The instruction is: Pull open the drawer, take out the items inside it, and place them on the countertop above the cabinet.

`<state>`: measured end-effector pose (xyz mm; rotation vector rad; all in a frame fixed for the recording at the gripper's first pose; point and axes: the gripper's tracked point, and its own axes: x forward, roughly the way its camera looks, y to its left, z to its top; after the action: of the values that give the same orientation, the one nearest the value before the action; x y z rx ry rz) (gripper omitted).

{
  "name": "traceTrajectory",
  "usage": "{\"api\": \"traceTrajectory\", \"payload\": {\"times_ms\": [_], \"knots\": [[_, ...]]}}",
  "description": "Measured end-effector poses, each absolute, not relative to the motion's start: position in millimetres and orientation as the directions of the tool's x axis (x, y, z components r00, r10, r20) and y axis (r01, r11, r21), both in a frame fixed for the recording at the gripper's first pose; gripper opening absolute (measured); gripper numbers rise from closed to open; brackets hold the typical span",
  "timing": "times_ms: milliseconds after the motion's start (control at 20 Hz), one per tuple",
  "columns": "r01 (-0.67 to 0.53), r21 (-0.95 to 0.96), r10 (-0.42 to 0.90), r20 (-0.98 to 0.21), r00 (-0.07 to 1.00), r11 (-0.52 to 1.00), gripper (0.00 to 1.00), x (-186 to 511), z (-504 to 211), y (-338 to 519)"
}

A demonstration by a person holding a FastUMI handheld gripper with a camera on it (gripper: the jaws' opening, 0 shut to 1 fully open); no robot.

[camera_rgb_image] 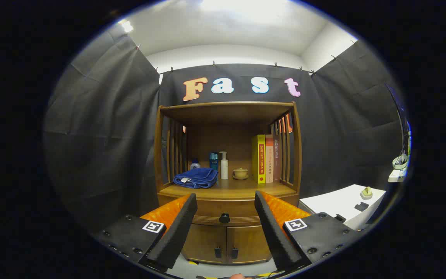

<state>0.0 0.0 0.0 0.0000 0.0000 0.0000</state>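
Facing a wooden cabinet [227,182] standing against the black cloth wall, some way beyond the fingertips. Holding the gripper [225,201] spread wide, nothing between its fingers, both hanging in open air short of the cabinet front. Showing between the two fingers, farther off, the drawer [227,211] sitting fully closed, its round dark knob [224,218] centred on the front panel. Sitting below the drawer, two small cabinet doors [227,244] side by side, each carrying a dark handle near the middle seam. Running above the drawer, the countertop [230,190] forming the floor of an open shelf with slatted sides. Lying on the left part of that countertop, a folded blue towel [196,177]. Standing behind and just right of the towel, a teal bottle [213,161] and a white pump bottle [224,166], close beside each other. Resting just right of the pump bottle, a small tan lidded cup [241,173] on a saucer. Standing upright at the right end of the shelf, a row of books [266,158], the yellow one nearest the cup. Sitting well to the right of the cabinet, a white table [339,203] bearing a small pale green object [367,192].
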Motion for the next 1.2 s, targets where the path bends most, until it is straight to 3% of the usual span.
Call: {"api": "traceTrajectory", "payload": {"times_ms": [1200], "knots": [[0.023,0.012,-0.023,0.009,1.000,1.000,0.97,-1.5,1.8,-12.5]]}}
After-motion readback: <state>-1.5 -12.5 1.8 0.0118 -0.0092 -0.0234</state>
